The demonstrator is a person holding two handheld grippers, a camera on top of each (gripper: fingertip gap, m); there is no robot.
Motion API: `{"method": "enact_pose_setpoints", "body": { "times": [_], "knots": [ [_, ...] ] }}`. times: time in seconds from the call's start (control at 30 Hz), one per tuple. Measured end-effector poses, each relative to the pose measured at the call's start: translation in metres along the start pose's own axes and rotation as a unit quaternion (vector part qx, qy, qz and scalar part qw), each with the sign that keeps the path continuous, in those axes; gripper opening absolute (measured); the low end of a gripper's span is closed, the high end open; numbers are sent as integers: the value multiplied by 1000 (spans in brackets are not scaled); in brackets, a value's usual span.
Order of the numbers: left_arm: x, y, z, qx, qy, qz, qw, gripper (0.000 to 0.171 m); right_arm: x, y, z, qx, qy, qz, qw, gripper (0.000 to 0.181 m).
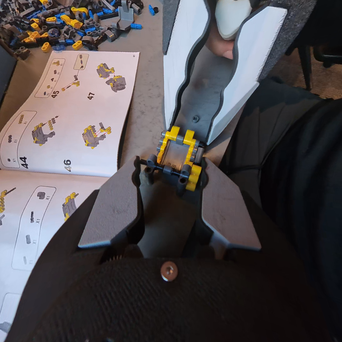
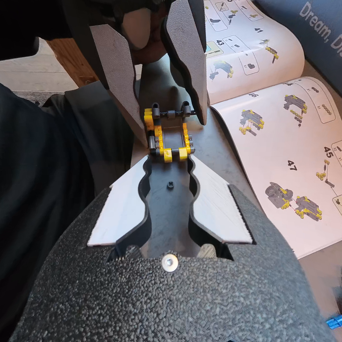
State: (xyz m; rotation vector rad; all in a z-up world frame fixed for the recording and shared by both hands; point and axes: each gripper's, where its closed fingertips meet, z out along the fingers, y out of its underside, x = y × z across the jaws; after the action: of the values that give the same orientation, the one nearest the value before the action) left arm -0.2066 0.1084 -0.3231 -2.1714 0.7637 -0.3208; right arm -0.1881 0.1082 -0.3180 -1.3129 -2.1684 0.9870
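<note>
Gripping the same little yellow-and-grey brick assembly (image 1: 178, 157) from both ends: the left tool (image 1: 169, 166), grey-faced, is clamped on the end with the black axle (image 1: 161, 169), and the right tool (image 2: 167, 157), white-faced, has closed on the opposite end with the two yellow loops. The assembly sits between them, just above the grey surface (image 1: 148, 103). Left of it lies the open instruction booklet (image 1: 74, 111). Farther off on the left is a loose pile of parts (image 1: 55, 24) in blue, yellow and grey.
</note>
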Motion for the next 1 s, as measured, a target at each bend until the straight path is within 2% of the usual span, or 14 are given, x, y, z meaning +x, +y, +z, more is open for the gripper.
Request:
{"method": "enact_pose_setpoints", "body": {
  "times": [0.63,1.0],
  "knots": [
    [3,-3,5,-6,13,-5,1000,65,-1,3,5,-17,0,-2,1000,38],
    [6,-3,1,-12,26,41,999,66,-3,3,5,-15,-4,-8,1000,39]
  ]
}}
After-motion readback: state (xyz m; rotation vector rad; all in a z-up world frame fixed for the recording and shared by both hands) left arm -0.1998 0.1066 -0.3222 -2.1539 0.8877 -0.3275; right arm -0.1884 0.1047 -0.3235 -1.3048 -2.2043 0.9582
